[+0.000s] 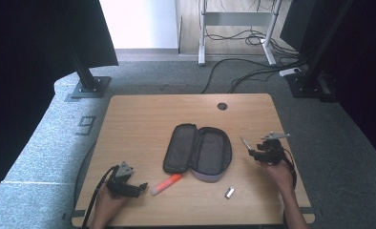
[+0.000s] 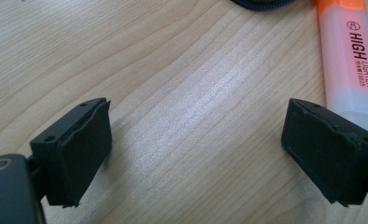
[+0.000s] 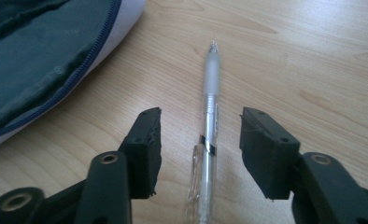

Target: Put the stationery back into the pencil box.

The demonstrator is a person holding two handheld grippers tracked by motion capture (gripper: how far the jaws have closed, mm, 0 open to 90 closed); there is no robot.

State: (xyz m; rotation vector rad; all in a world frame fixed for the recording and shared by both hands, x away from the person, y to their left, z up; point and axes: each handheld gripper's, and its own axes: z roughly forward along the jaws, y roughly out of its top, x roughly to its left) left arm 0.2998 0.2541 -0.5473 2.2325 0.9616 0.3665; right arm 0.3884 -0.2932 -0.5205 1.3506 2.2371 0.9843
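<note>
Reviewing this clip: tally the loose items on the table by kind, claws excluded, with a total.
Pencil case, open: 1
Orange highlighter: 1
Clear pen, between the right claw's jaws: 1
Small silver item, kind unclear: 1
Total: 4

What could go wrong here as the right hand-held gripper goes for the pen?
The pen lies between the right hand-held gripper's jaws, which don't touch it yet; being thin and round, it may roll or slip out. The open pencil case lies close by and could be nudged.

matt light wood-grain table, frosted clear plastic pen, dark cloth pencil case, glossy plastic highlighter
</note>
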